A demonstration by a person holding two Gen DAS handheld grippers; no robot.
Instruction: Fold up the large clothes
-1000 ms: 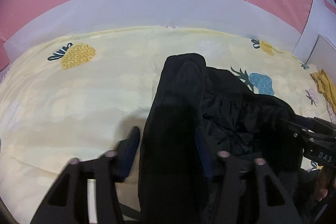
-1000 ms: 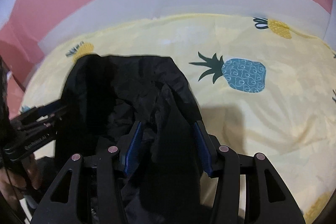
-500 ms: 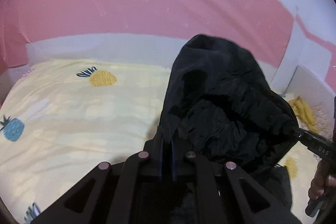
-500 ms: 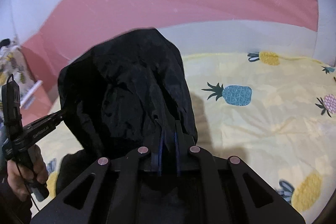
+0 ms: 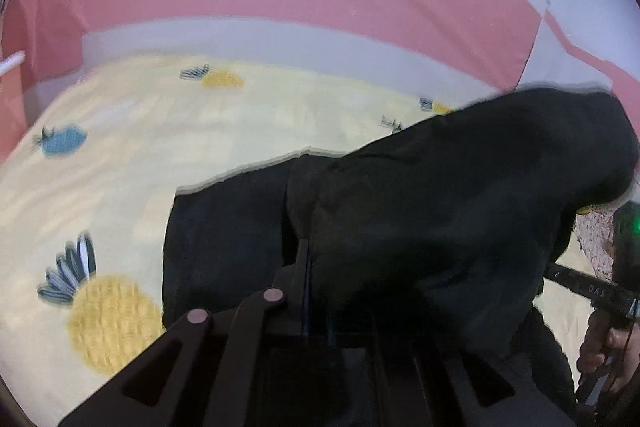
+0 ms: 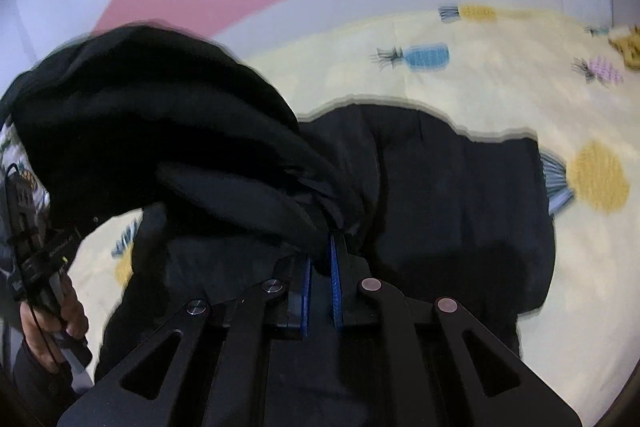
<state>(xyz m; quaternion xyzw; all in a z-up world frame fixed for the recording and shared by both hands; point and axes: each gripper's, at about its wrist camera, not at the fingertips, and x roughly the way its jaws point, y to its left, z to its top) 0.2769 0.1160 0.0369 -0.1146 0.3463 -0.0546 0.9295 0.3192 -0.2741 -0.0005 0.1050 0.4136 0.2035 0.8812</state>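
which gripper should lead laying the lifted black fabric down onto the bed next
Probably the right gripper: its fingers pinch the raised fold of the black garment, with flat garment and open bed sheet ahead. The left gripper has fabric blocking its view.

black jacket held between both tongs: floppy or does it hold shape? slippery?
Likely floppy: the black jacket sags between the right tongs and left tongs, its lower part draped on the pineapple bedsheet. Probably fairly light, since two pinches carry it. Slipperiness is unclear: the fabric looks smooth, but the frames are blurred.
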